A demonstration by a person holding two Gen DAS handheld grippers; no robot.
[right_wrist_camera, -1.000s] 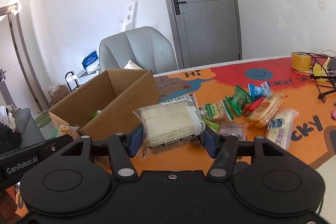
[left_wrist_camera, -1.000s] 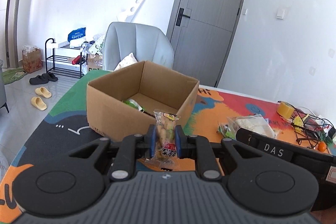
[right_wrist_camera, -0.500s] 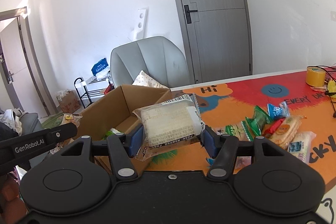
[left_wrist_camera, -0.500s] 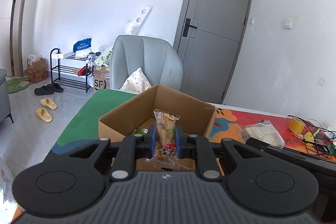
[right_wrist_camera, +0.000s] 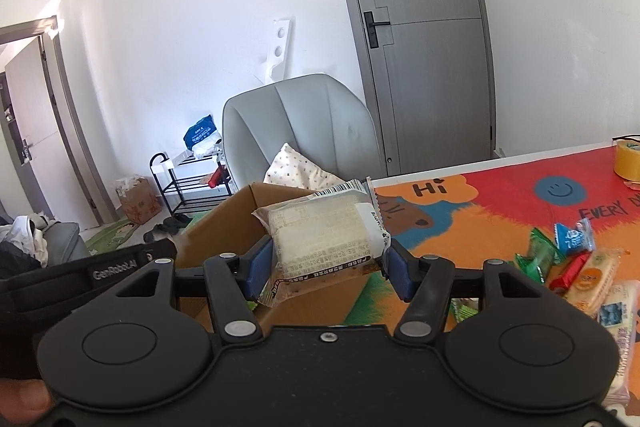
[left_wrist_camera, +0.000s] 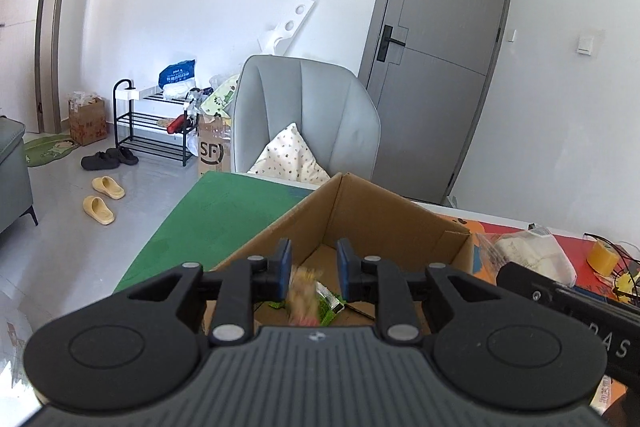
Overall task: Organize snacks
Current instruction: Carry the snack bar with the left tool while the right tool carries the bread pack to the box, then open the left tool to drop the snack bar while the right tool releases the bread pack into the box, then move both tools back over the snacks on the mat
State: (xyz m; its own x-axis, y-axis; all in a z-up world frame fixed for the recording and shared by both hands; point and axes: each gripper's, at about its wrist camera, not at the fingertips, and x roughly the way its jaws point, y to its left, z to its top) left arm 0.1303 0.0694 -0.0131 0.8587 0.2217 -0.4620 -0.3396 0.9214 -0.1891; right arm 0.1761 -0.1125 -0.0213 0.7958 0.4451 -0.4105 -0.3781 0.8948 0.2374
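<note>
Over the open cardboard box [left_wrist_camera: 384, 223] my left gripper [left_wrist_camera: 311, 273] has its jaws opening. A small yellow-and-red snack packet [left_wrist_camera: 301, 291] shows blurred between the blue pads, free of both, dropping towards a green packet [left_wrist_camera: 329, 301] on the box floor. My right gripper [right_wrist_camera: 328, 267] is shut on a white wrapped cake packet [right_wrist_camera: 324, 231], held just right of the box [right_wrist_camera: 224, 227]. That packet [left_wrist_camera: 528, 255] also appears at the right in the left wrist view. Several loose snacks [right_wrist_camera: 580, 267] lie on the mat to the right.
The box stands on a colourful table mat [right_wrist_camera: 500, 211]. Behind the table is a grey chair [left_wrist_camera: 308, 119] with a spotted cushion. A yellow tape roll [right_wrist_camera: 628, 163] and cables sit at the far right. A shoe rack [left_wrist_camera: 152, 131] and slippers are on the floor to the left.
Both grippers moved forward over the box. The left jaws parted and the small snack packet slipped down out of their hold. The right gripper kept its grip on the cake packet.
</note>
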